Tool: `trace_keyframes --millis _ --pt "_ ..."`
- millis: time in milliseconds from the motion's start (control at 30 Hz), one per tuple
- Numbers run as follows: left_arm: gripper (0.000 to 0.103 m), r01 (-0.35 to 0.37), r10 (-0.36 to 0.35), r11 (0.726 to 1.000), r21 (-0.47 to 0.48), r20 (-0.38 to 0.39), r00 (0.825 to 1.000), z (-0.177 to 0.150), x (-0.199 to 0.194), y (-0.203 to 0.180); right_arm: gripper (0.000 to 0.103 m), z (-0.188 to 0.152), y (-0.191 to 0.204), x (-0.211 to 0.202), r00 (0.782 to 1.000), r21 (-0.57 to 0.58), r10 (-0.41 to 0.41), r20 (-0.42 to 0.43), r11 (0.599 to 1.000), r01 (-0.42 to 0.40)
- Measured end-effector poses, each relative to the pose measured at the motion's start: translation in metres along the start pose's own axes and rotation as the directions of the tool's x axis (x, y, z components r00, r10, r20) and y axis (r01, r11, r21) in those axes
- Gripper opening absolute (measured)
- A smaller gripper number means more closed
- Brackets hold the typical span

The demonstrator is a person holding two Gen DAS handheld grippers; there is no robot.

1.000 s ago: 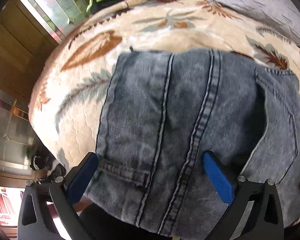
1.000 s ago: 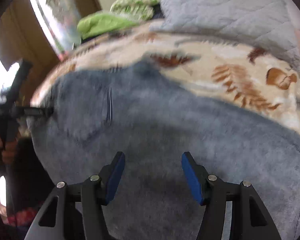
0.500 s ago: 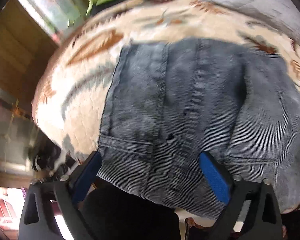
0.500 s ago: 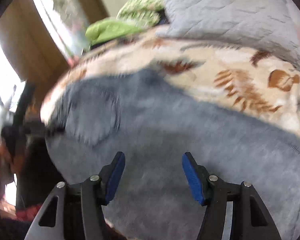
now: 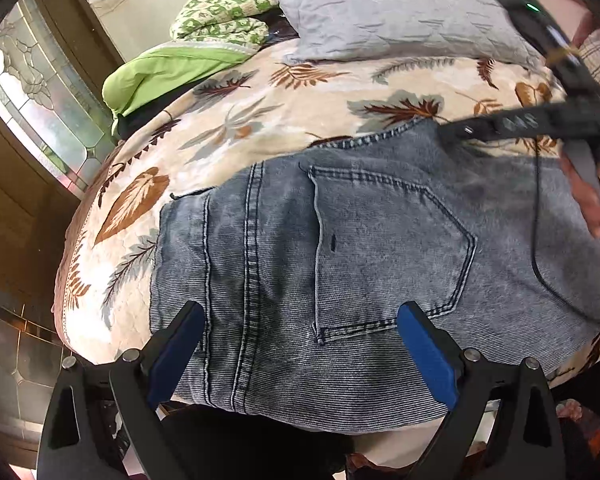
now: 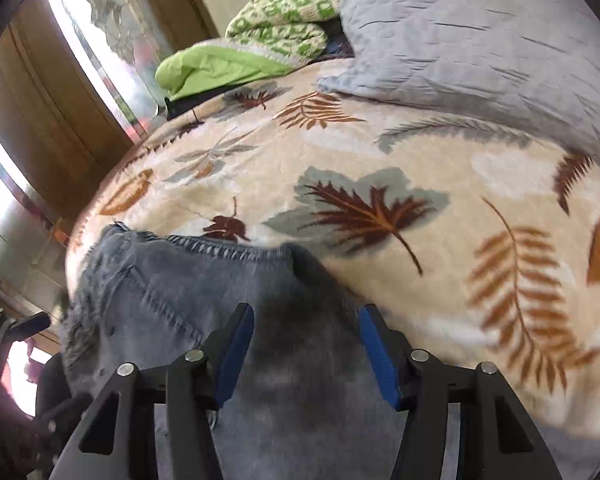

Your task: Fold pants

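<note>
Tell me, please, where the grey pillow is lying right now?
The grey pillow lies at the far end of the bed in both views, on the leaf-print blanket, just right of the green patterned bedding.

Both wrist cams are looking fwd and down, close over the jeans [image 5: 340, 248] on the bed blanket [image 6: 440, 240]; both are catching the grey pillow [image 5: 400, 12].

Bare blanket [image 6: 440, 288] beyond jeans [image 5: 380, 248]; pillow [image 6: 480, 40] blocks farther
</note>
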State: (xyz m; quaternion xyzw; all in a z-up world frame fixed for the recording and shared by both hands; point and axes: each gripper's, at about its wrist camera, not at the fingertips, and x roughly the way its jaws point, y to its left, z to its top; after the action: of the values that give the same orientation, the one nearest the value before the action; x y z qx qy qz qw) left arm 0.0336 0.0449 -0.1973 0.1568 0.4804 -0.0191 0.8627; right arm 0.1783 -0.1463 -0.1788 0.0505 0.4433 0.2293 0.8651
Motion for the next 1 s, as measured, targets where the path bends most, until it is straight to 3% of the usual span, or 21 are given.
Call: trace_keyframes --millis 67,233,300,367,500,667,800,1000 --pt "0.097 0.017 -0.017 1.000 -0.009 -0.011 1.000 0.000 0.008 0.004 0.050 0.007 0.003 0.013 1.000 -0.013 0.004 -0.026 1.000 -0.004" --pt "0.097 0.016 -0.018 0.999 -0.034 -0.056 0.998 0.000 0.023 0.011 0.024 0.009 0.018 0.033 0.996 -0.073 0.032 -0.088 0.997 -0.038" --pt "0.097 0.009 -0.012 0.999 -0.046 -0.068 0.998 -0.002 0.029 0.015 0.009 0.009 0.030 0.038 0.994 -0.144 -0.061 -0.095 0.988 0.047" --pt "0.097 0.003 -0.008 0.998 -0.058 -0.084 0.996 -0.003 0.035 0.019 0.004 0.012 0.035 0.045 0.985 -0.180 -0.141 -0.101 0.976 0.121" --pt "0.097 -0.003 -0.004 0.997 -0.073 -0.093 0.996 -0.005 0.036 0.024 0.003 0.016 0.029 0.066 0.971 -0.167 -0.200 -0.131 0.970 0.177" --pt "0.097 0.001 -0.006 0.998 -0.063 -0.091 0.996 -0.011 0.030 0.023 0.004 0.019 0.015 0.053 0.982 -0.005 -0.156 -0.110 0.988 0.156" --pt "0.097 -0.012 0.012 1.000 0.002 -0.116 0.993 -0.018 0.035 0.011 0.007 0.014 -0.005 0.008 0.999 0.176 -0.043 -0.024 0.983 0.047" --pt "0.097 -0.030 0.031 0.999 0.012 -0.108 0.994 -0.016 0.026 0.006 0.007 -0.042 -0.066 -0.103 0.991 0.317 -0.107 0.085 0.945 0.075"
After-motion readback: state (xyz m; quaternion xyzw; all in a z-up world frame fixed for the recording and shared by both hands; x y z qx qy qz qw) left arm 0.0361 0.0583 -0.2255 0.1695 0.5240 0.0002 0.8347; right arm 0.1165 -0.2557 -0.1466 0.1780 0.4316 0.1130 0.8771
